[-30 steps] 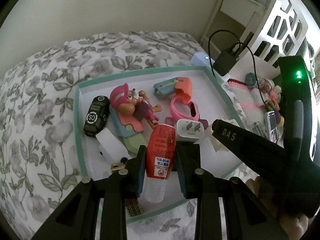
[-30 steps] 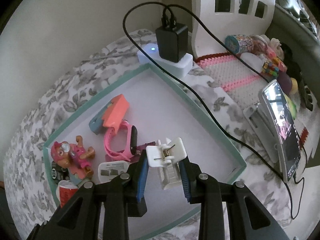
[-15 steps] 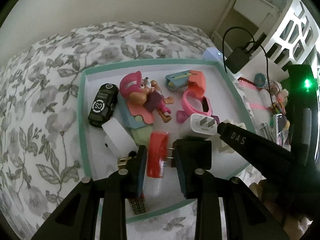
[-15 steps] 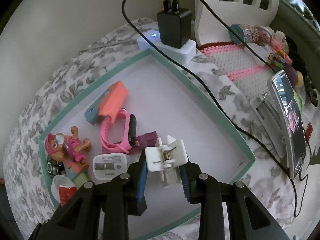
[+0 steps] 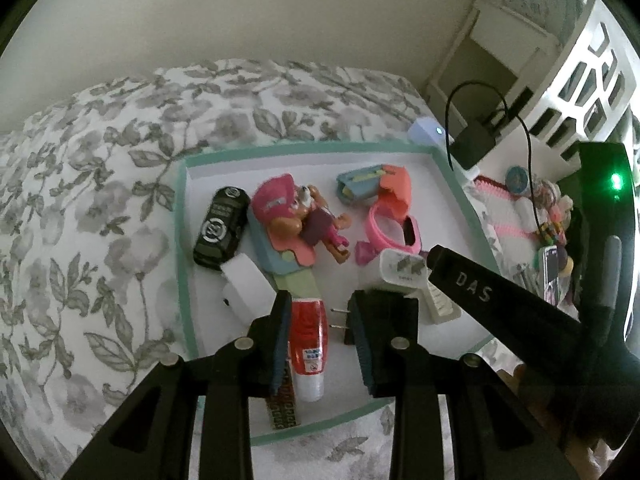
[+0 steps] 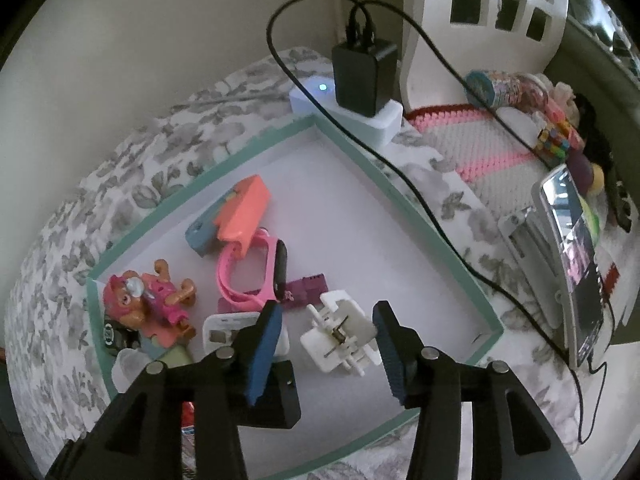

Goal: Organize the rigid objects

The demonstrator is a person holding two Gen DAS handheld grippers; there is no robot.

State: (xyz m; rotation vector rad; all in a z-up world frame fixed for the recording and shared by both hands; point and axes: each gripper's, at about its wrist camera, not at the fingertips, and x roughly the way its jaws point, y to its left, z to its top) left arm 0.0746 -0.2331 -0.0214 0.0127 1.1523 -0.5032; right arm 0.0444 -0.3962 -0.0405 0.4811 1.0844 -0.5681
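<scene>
A teal-rimmed white tray (image 5: 182,240) holds toys and chargers. My left gripper (image 5: 320,304) hovers over its near side, jaws narrowly apart. A red bottle (image 5: 308,332) lies lengthwise below them against the left pad, and a gap at the right pad shows the prongs of a black plug (image 5: 384,312). My right gripper (image 6: 327,308) is opening. A white spring clip (image 6: 340,336) lies on the tray floor between its jaws, touching neither pad. The right gripper's finger (image 5: 472,288) reaches in from the right in the left wrist view.
The tray also holds a pup figure (image 5: 296,216), black toy car (image 5: 220,228), pink watch (image 6: 248,272) and white charger (image 6: 228,328). A power strip with a black adapter (image 6: 364,76) sits at the far corner, its cable (image 6: 400,176) along the right rim. A phone on a stand (image 6: 572,252) is right.
The right jaws have spread and the white clip has come free onto the tray floor. The red bottle, which filled the left jaws, has dropped lower and now looks smaller between them.
</scene>
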